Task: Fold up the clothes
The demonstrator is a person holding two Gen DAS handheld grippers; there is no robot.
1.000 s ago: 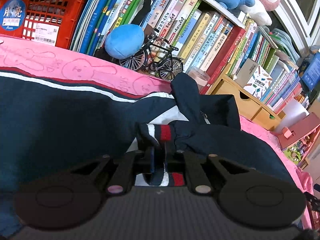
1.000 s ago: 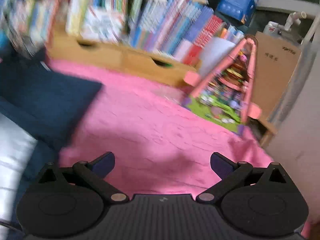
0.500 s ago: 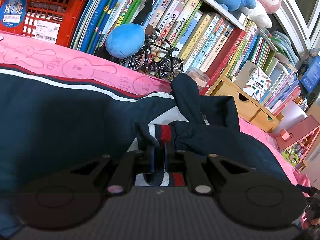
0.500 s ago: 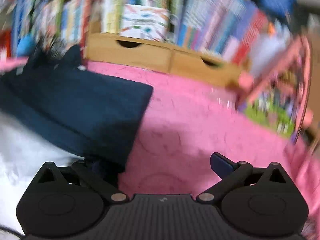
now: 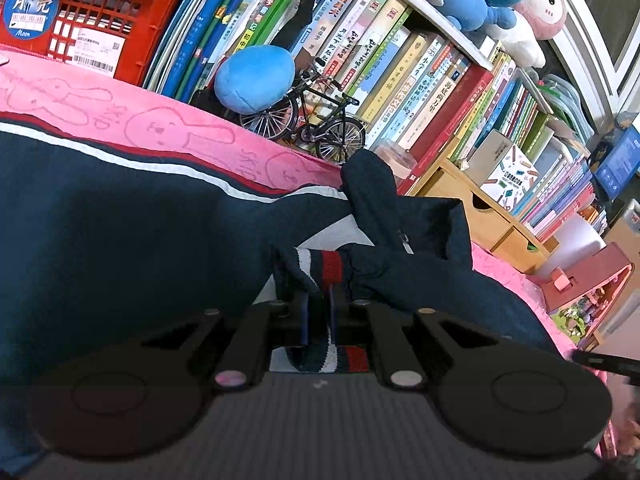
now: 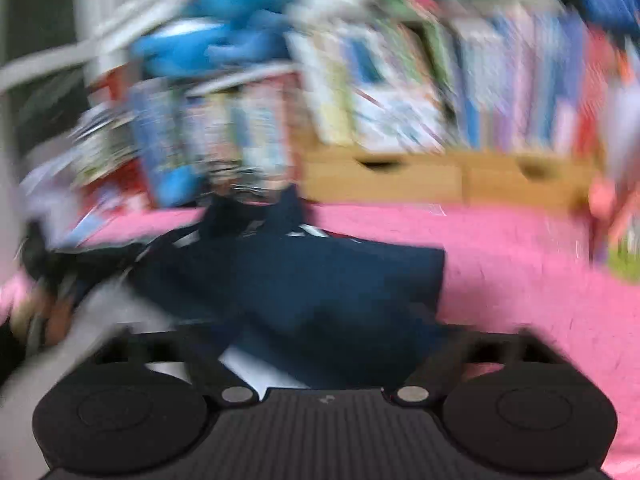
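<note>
Our left gripper [image 5: 318, 312] has its two fingers drawn nearly together, pinching the striped cuff [image 5: 320, 268]; its linkage arms fold inward toward the centre. It points forward and sits low over the cloth. Our right gripper [image 6: 320, 344] has its linkage arms splayed wide, fingers set far apart; the fingertips themselves are lost in heavy motion blur. It also sits low, nothing visibly between its fingers.

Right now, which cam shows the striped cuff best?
Left wrist. The cuff, banded white, navy and red, sits sharp and centered, pinched between the left gripper fingers. The right wrist view is motion-blurred: it shows the navy jacket on the pink bedspread, but no cuff can be made out.
</note>
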